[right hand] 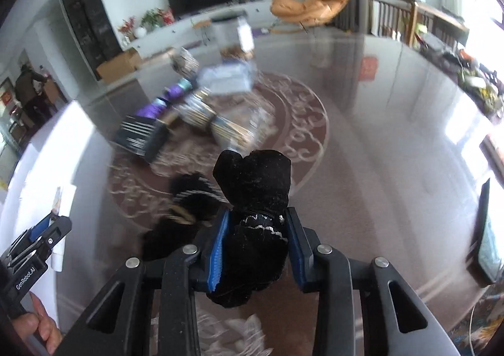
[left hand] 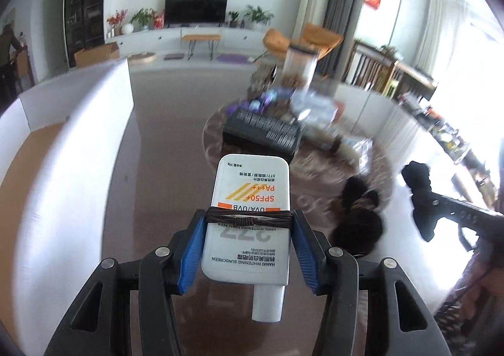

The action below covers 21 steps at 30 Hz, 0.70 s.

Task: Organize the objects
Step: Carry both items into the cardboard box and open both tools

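My left gripper (left hand: 249, 220) is shut on a white sunscreen tube (left hand: 252, 195) with orange SPF50+ print, cap toward the camera, held above the glass table; a brown hair tie (left hand: 249, 217) wraps the tube at the fingertips. My right gripper (right hand: 256, 217) is shut on a black velvet scrunchie (right hand: 255, 195) with a small silver trim. It shows at the right of the left wrist view (left hand: 417, 179). Another black furry piece (right hand: 192, 198) lies on the table just left of the right gripper, also seen in the left wrist view (left hand: 359, 208).
On the round glass table (right hand: 378, 151) farther back lie a black box (left hand: 264, 132), purple rolls (right hand: 151, 110), a bundle of sticks (right hand: 220, 126) and a clear jar (left hand: 300, 63). The left gripper shows at the left edge of the right wrist view (right hand: 41, 236).
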Available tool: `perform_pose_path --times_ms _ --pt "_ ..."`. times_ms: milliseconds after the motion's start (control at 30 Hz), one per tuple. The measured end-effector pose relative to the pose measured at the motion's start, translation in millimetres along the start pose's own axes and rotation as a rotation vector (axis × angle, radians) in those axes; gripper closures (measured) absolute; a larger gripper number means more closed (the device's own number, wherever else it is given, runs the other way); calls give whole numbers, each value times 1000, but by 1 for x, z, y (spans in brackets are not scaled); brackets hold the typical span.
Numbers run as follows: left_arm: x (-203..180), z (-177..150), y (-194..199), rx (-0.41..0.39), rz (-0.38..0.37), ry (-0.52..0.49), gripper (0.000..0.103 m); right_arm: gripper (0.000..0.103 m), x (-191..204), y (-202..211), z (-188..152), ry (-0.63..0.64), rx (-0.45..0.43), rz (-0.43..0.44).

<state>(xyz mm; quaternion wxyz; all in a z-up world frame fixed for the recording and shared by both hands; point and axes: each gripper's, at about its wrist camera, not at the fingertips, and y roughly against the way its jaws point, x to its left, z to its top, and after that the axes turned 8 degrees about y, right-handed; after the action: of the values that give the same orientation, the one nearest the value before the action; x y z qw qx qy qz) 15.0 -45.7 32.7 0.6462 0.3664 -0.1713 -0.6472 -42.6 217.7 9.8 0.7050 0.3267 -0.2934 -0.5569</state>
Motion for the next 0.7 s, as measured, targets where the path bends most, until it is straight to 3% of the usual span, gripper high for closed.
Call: perform_pose_path --times_ms 100,200,300,433,600,700 --pt "14 17 44 -43 -53 31 50 68 36 34 14 58 -57 69" --pt "38 31 84 -93 -36 45 50 68 87 56 35 123 -106 184" --pt "81 41 118 -133 50 68 50 68 157 74 51 183 -136 374" --pt "153 41 144 -141 223 130 50 67 253 78 54 299 -102 581" --pt "232 28 143 -77 400 208 50 67 358 66 37 479 -38 661" --pt "263 19 137 -31 444 267 50 67 404 46 22 554 16 668"
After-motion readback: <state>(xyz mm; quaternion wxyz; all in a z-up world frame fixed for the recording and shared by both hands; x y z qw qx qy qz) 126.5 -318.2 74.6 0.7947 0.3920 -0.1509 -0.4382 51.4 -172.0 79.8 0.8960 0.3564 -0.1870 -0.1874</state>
